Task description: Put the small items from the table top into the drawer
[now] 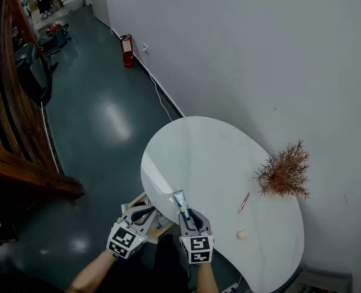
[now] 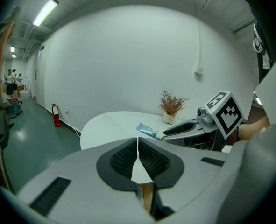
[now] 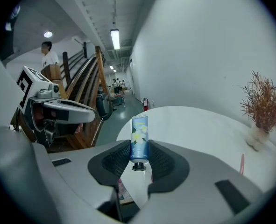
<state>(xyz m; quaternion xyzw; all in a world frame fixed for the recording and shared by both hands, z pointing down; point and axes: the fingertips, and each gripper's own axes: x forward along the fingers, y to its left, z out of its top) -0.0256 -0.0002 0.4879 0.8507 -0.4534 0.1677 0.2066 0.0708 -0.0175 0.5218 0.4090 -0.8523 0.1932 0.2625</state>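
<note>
Grippers first, head view: your right gripper (image 1: 188, 215) holds the tube (image 1: 180, 199) over the table's (image 1: 229, 157) near rim, with the drawer (image 1: 138, 200) just below-left by your left gripper (image 1: 145, 213). Left gripper view: jaws together, empty. Right gripper view: jaws clamp the tube's cap end, its long axis pointing straight ahead.

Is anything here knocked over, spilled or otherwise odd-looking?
Nothing stands out. The dried plant stands upright, a pink stick and a small pale lump lie on the white table, and the right gripper holds a flowered tube cleanly between its jaws.
</note>
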